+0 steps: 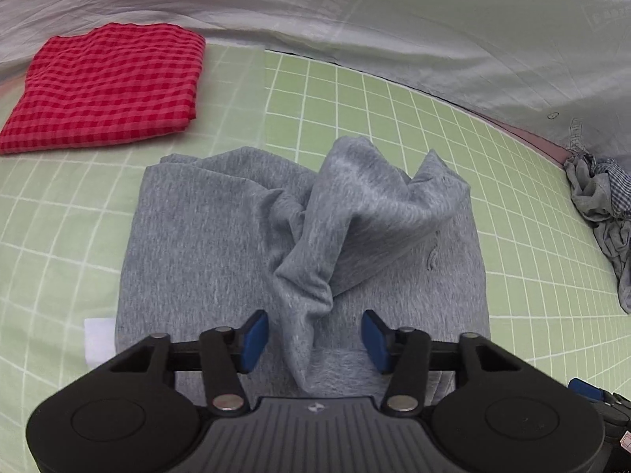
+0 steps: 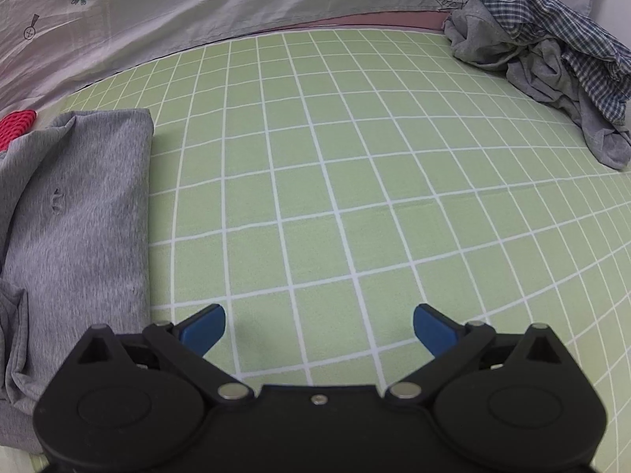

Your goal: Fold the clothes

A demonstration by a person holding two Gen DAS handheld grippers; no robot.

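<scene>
Two sets of tongs are in use. Your left tongs (image 1: 315, 339) point steeply down over the grey knitted garment (image 1: 205, 236), which lies partly folded on the green sheet with a white grid (image 2: 315, 157). Their blue pads stand apart on either side of a raised ridge of grey fabric (image 1: 315, 268) and do not press on it. This placement probably sets up a pinch on the loose flap so it can be laid flat.

Your right tongs (image 2: 319, 331) stand wide apart and empty over bare sheet, just beside the garment's edge.

The folded red checked cloth (image 1: 106, 86) lies apart at the far left, likely finished. The crumpled heap of grey and blue-checked clothes (image 2: 552, 59) waits at the far right.
</scene>
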